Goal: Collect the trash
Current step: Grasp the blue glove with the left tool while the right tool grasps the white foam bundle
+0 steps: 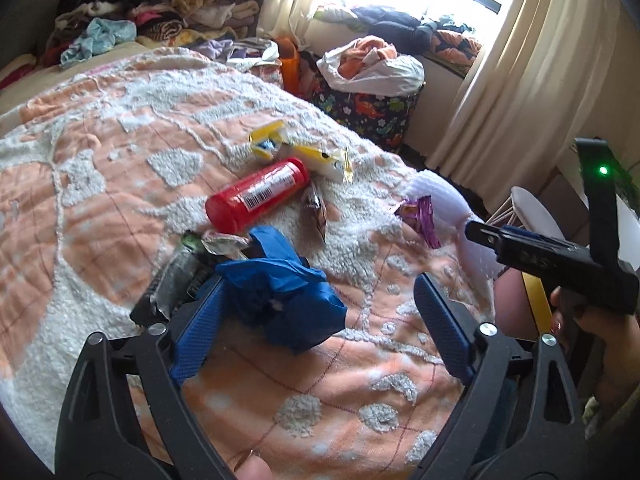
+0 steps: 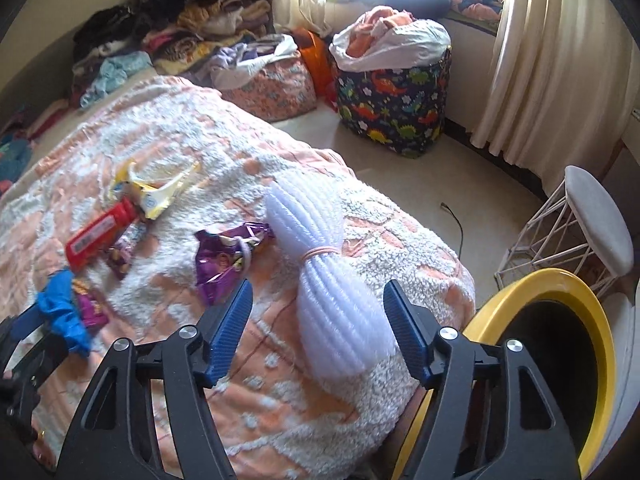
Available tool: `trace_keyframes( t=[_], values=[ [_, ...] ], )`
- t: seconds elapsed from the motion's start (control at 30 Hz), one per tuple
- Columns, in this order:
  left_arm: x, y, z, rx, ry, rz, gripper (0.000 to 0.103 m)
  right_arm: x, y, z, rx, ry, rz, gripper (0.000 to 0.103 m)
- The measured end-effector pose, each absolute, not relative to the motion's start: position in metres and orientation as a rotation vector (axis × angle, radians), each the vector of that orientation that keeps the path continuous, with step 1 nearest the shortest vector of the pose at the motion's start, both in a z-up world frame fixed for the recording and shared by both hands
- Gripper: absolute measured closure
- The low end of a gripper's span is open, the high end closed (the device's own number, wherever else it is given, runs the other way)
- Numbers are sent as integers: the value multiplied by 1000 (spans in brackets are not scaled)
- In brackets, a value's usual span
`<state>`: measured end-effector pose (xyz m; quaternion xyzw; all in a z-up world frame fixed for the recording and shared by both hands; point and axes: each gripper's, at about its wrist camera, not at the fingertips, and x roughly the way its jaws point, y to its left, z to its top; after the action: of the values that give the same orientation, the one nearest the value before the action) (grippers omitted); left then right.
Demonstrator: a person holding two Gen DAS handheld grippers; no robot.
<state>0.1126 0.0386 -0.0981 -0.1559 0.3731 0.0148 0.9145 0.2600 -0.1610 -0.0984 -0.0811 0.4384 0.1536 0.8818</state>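
On my left, the left gripper (image 1: pixel 320 316) stands spread over the bed (image 1: pixel 100 168), its left pad beside one crumpled blue glove (image 1: pixel 280 292) without pinching it. Further in I count one red tube (image 1: pixel 256 196) and two yellow cartons (image 1: pixel 268 140) — plus one purple wrapper (image 1: pixel 420 216) to their right. My right gripper (image 2: pixel 316 320) is also spread, straddling one white foam bundle (image 2: pixel 328 280) tied with a band, pads not touching it. At far right I see one yellow-rimmed bin (image 2: pixel 592 320) — beside the bed — and one white stool (image 2: pixel 592 216).

Blue wrapper (image 1: pixel 280 292) between open claw (image 1: pixel 320 320)
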Motion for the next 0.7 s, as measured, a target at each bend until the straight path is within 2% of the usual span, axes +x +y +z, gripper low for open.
trace_keyframes(
  t=[0.07,0.13,0.17,0.23,0.3,0.4,0.7],
  values=[
    [114,38,-101,-320,779,35,29,268,-159,-106,-185,940,306,46],
    [116,38,-105,-324,795,38,35,276,-156,-113,-198,964,291,59],
    [117,39,-107,-326,804,39,41,278,-155,-115,-203,971,295,68],
    [119,42,-110,-333,818,42,44,276,-156,-115,-186,961,301,72],
    [119,46,-114,-350,831,49,59,271,-157,-113,-158,950,317,75],
    [119,50,-118,-366,845,54,75,259,-163,-109,-75,937,343,76],
    [113,43,-110,-344,828,-15,87,210,-177,-93,73,878,412,76]
  ],
)
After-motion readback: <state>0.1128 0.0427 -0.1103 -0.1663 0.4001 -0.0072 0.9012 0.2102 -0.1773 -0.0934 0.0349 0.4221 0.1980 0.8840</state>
